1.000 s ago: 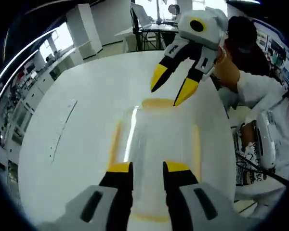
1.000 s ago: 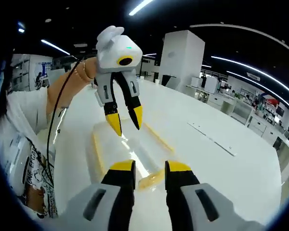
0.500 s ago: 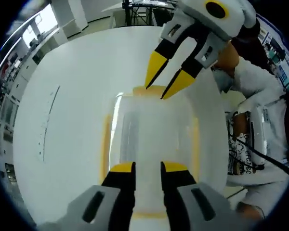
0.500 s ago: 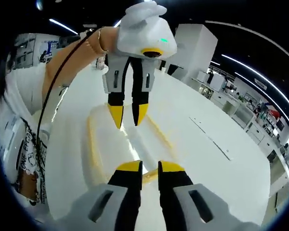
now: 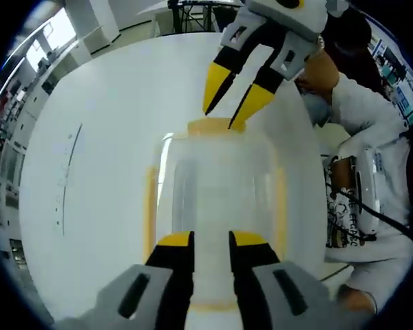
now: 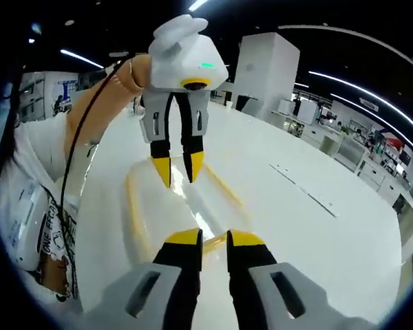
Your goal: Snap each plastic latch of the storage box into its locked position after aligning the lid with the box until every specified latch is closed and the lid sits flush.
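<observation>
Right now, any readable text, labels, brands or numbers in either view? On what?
"ONE PIECE", partly readable, on the print of the person's white shirt in the right gripper view; the smaller print under it is too blurred to read.
Same shirt print in the left gripper view: too blurred to read.
Storage box, its lid, and both grippers: no text visible.
Background room signs: too small to read.
</observation>
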Motion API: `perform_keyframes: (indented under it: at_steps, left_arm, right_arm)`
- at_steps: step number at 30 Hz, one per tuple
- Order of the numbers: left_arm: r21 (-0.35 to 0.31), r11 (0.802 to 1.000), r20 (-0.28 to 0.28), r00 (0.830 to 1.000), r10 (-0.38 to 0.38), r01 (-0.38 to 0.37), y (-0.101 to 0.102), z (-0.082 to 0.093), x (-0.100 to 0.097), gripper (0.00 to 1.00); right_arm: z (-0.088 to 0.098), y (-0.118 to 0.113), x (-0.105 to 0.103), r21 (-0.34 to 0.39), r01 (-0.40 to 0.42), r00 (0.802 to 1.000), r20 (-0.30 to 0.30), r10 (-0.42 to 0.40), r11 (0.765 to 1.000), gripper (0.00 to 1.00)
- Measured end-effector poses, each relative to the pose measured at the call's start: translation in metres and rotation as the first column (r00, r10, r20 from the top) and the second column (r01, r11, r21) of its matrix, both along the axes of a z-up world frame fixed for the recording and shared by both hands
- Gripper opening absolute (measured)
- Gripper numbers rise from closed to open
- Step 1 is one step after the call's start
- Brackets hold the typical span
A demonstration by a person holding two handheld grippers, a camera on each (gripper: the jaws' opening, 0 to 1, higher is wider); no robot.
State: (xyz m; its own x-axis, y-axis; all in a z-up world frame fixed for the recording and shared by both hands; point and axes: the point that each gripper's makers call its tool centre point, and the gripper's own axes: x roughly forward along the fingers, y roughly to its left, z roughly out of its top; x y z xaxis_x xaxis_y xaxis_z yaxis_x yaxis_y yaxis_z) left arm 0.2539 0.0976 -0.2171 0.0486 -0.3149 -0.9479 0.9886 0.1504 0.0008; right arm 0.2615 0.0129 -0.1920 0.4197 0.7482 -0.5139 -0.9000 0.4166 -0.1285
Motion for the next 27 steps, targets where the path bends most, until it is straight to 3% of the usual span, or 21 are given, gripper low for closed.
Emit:
perform_keyframes:
  at_steps: [4, 5, 7, 9, 11, 12, 15, 20, 27]
  left_arm:
    - [0.004, 1.0, 0.001, 1.0, 0.0, 0.0, -0.002, 0.001, 0.001, 0.19]
    - [0.003, 1.0, 0.002, 1.0, 0.0, 0.0, -0.002, 0.001, 0.002, 0.19]
    - [0.001, 1.0, 0.003, 1.0, 0.001, -0.001, -0.002, 0.001, 0.003, 0.19]
    - [0.002, 1.0, 0.004, 1.0, 0.0, 0.0, -0.003, 0.001, 0.004, 0.19]
    - [0.005, 1.0, 0.003, 1.0, 0.0, 0.0, -0.004, 0.001, 0.004, 0.19]
    - [0.006, 1.0, 0.004, 1.0, 0.0, 0.0, -0.004, 0.001, 0.005, 0.19]
    - [0.01, 1.0, 0.004, 1.0, 0.0, 0.0, -0.004, 0.001, 0.006, 0.19]
    - [0.016, 1.0, 0.005, 1.0, 0.0, -0.001, -0.004, 0.001, 0.008, 0.19]
    - [0.03, 0.999, 0.007, 1.0, -0.012, 0.012, -0.004, 0.0, 0.008, 0.19]
  right_arm:
    - [-0.002, -0.011, 0.001, -0.016, 0.035, 0.999, -0.02, -0.036, 0.999, 0.12]
    - [-0.008, -0.021, 0.002, -0.065, 0.063, 0.997, -0.035, -0.065, 0.996, 0.11]
    - [-0.024, -0.039, 0.008, -0.199, 0.08, 0.997, -0.002, -0.082, 0.977, 0.0]
    - [-0.028, -0.037, 0.008, -0.169, 0.077, 0.997, -0.007, -0.079, 0.983, 0.0]
    - [-0.022, -0.029, 0.002, -0.084, 0.048, 0.997, -0.059, -0.053, 0.995, 0.03]
    - [-0.02, -0.029, 0.004, -0.078, 0.048, 0.998, -0.045, -0.051, 0.996, 0.04]
    - [-0.017, -0.028, 0.008, -0.098, 0.036, 0.999, 0.004, -0.036, 0.994, 0.04]
    - [-0.026, -0.027, 0.014, -0.131, 0.017, 1.0, -0.005, -0.018, 0.991, 0.07]
    - [-0.03, -0.026, 0.014, -0.124, -0.055, 0.998, -0.02, 0.053, 0.991, 0.05]
